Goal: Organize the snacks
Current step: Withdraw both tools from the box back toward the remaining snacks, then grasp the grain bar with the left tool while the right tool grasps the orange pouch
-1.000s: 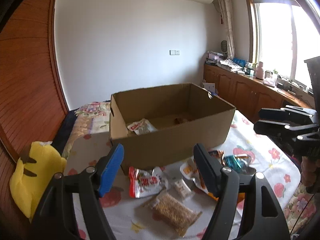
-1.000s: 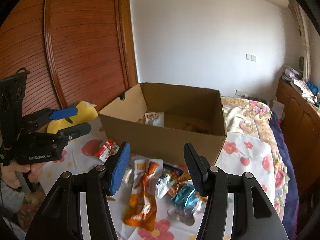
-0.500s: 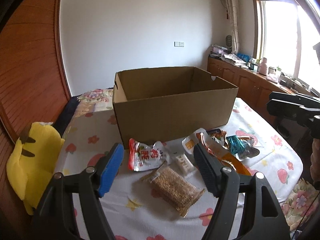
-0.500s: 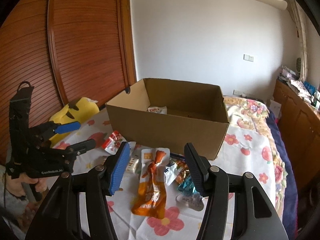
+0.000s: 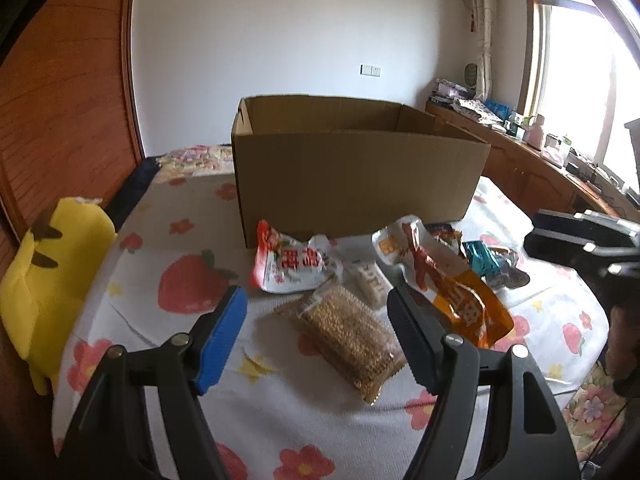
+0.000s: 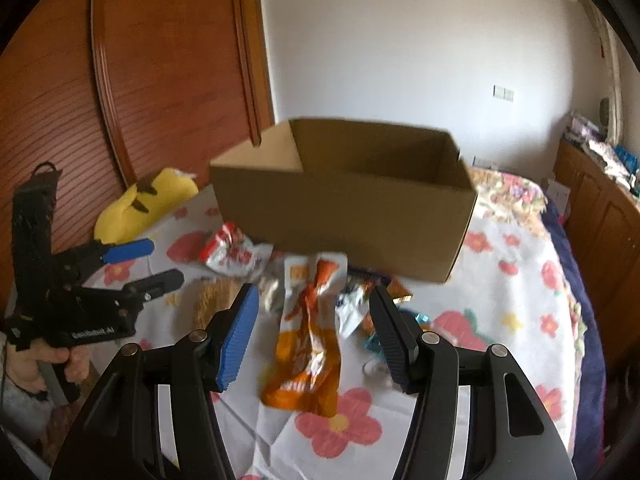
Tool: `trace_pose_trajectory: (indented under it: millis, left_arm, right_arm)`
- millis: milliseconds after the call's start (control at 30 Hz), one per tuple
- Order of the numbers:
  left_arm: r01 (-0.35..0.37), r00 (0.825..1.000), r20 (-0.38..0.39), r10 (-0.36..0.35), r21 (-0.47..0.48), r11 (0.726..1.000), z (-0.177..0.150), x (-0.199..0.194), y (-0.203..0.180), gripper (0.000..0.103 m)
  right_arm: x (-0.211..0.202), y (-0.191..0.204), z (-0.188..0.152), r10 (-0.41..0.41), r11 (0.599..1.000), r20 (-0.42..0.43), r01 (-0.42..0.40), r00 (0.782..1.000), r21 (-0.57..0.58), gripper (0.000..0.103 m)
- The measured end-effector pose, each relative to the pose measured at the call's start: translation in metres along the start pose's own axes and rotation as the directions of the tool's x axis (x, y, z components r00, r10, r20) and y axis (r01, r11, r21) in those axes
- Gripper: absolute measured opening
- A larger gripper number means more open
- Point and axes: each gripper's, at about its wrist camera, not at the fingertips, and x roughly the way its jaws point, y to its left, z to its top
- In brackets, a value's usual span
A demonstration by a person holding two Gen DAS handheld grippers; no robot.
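An open cardboard box point(image 5: 356, 176) stands on the flowered bedsheet; it also shows in the right wrist view point(image 6: 344, 208). Snacks lie in front of it: a red-and-white pouch point(image 5: 292, 262), a clear pack of brown crackers point(image 5: 348, 336), a small pale bar point(image 5: 370, 278), an orange pouch point(image 5: 452, 292) and a teal wrapper point(image 5: 486, 260). My left gripper point(image 5: 316, 332) is open and empty, low over the cracker pack. My right gripper point(image 6: 314, 334) is open and empty over the orange pouch point(image 6: 306, 344). The box's inside is hidden.
A yellow plush toy point(image 5: 48, 264) lies at the bed's left edge by the wooden wardrobe doors point(image 6: 132, 80). A wooden cabinet point(image 5: 532, 168) with clutter runs under the window on the right. The bed edge drops off at the front right.
Both grippers have come down and back from the box towards the snacks on the sheet. The box's inside has dropped out of sight. Both jaws stay open.
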Motion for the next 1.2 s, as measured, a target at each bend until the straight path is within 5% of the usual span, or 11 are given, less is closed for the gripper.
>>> trace_pose_trajectory:
  millis: [500,1200]
  left_arm:
    - [0.009,0.999,-0.040,-0.010,-0.028,1.000,-0.016,0.016,0.003,0.073]
    - [0.030,0.996,-0.078,-0.033,-0.041,0.999,-0.013,0.034,-0.001,0.074]
  right_arm:
    - [0.071,-0.003,-0.033,0.050,0.998,-0.159,-0.045,0.986,0.038,0.058]
    - [0.085,0.000,-0.042,0.065,0.998,-0.230,-0.063,0.971,0.017,0.052]
